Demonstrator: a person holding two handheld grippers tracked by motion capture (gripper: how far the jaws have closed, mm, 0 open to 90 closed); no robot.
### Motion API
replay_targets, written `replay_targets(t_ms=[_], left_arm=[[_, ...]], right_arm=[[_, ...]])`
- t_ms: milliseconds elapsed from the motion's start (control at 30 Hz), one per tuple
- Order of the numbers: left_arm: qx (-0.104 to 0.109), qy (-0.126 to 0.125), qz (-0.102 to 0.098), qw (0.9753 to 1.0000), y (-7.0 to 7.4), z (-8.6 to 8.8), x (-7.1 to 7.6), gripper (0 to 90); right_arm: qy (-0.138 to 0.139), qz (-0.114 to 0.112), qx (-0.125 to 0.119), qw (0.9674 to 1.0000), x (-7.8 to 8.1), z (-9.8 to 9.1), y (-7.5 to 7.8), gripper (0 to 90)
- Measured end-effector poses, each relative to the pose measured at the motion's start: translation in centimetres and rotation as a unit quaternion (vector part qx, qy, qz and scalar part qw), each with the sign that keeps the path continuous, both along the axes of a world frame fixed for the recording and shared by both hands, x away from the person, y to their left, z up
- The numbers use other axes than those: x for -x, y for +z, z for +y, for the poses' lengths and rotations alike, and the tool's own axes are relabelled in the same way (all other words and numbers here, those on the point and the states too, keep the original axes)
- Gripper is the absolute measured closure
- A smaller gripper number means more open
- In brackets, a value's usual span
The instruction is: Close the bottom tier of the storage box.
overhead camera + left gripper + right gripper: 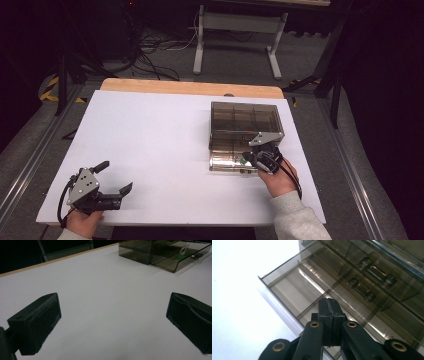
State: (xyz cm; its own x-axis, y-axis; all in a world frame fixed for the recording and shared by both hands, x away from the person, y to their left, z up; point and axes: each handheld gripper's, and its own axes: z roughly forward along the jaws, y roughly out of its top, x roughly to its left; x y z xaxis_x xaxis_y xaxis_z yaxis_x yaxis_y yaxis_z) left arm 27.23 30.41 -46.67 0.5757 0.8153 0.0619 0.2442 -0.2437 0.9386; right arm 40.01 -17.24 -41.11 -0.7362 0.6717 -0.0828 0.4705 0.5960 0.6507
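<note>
Two hand-held grippers over one white table [165, 150]. Nearest, at front left: left gripper [114, 178], jaws spread wide, nothing between them, hovering above bare tabletop; in left gripper view both black pads [37, 322] well apart. Front right: right gripper [254, 159], jaws pressed flat together, no object seen between them, tips at front edge of pulled-out drawer [294, 287]. Further back, right of centre: one smoky transparent drawer box [245, 120], lowest drawer slid out toward person, dividers visible inside. One small ring-shaped item on green base [181, 253] in open drawer; identity unclear. Beyond table: one white desk frame [239, 37], cables on floor.
</note>
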Motion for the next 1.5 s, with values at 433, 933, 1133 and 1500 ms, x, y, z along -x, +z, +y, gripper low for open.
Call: replay_targets(t_ms=[433,933,1133,1500], left_arm=[[-0.004,-0.001,-0.002,1.0,0.0,-0.1,0.0,0.6],[0.0,-0.001,0.002,1.0,0.0,-0.1,-0.1,0.6],[-0.001,0.0,0.002,1.0,0.0,-0.1,-0.1,0.6],[-0.001,-0.001,0.003,1.0,0.0,-0.1,-0.1,0.7]], right_arm=[[0.052,0.014,0.015,0.9985,0.7,0.2,0.2,90.0],[0.087,0.052,0.062,0.9929,1.1,-0.1,0.1,90.0],[0.102,0.062,0.079,0.9897,1.3,-0.5,-0.3,90.0],[0.104,0.081,0.1,0.9861,1.2,-0.7,-1.0,90.0]])
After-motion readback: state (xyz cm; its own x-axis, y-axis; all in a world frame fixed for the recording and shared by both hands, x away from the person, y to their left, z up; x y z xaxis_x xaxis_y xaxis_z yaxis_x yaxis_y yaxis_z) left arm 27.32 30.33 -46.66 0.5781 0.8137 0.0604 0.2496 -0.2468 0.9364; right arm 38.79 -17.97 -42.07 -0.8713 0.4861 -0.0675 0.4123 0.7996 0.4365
